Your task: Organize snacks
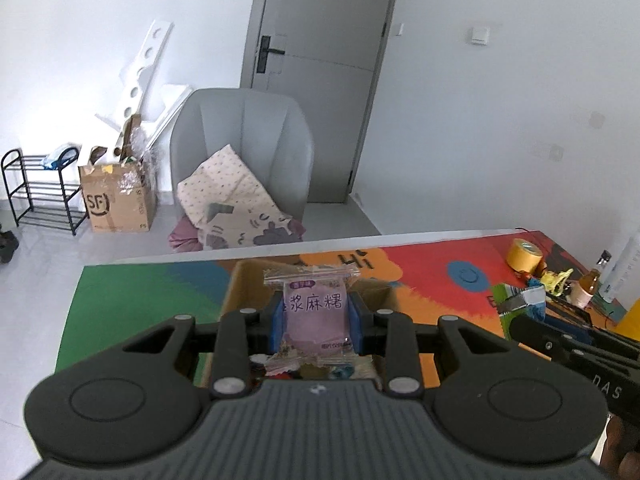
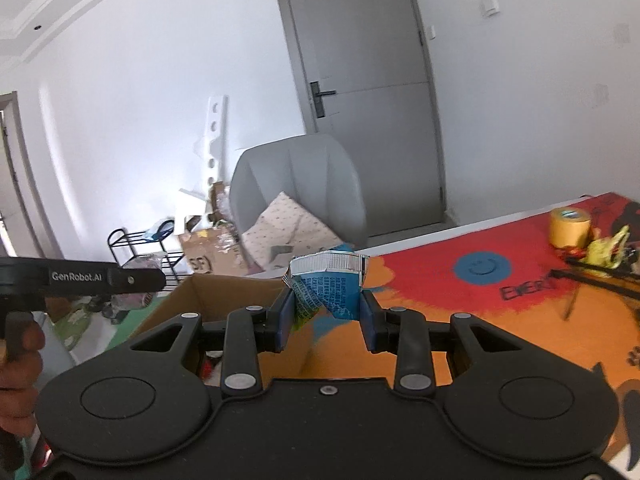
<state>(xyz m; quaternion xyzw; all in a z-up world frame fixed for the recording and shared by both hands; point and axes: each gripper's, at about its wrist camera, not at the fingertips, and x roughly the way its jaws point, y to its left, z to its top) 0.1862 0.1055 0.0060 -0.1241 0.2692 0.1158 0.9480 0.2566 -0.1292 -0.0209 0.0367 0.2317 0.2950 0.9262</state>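
Left gripper point(image 1: 317, 322) is clamped on a purple packet point(image 1: 316, 312), blue fingers point(image 1: 277, 326) narrowed to the packet's width and pressing both side edges. The packet stands upright, long axis running up and away from the fingers, clear top seal highest. Directly beyond and below it sits the open box point(image 1: 248, 280) on the tabletop point(image 1: 140, 300); more wrapped snacks show in the box under the fingers. So the left packet is already over the box mouth, and the drop looks like a short way down and forward.

Right gripper point(image 2: 328, 312) is pinched on a blue packet point(image 2: 332, 284), crumpled, silver seal on top, fingers point(image 2: 286, 320) gripping its lower part. The box point(image 2: 216, 292) lies to its left in the right wrist view, beside rather than beneath, so the right packet looks to need a sideways carry first. Left hand is the nearer one to the box.

Both grippers tilt moderately down toward the tabletop, side by side; the left gripper body and the person's hand point(image 2: 20, 364) show at the left edge of the right wrist view. A tape roll point(image 2: 568, 226) and other clutter sit at the far right, well apart from the box.
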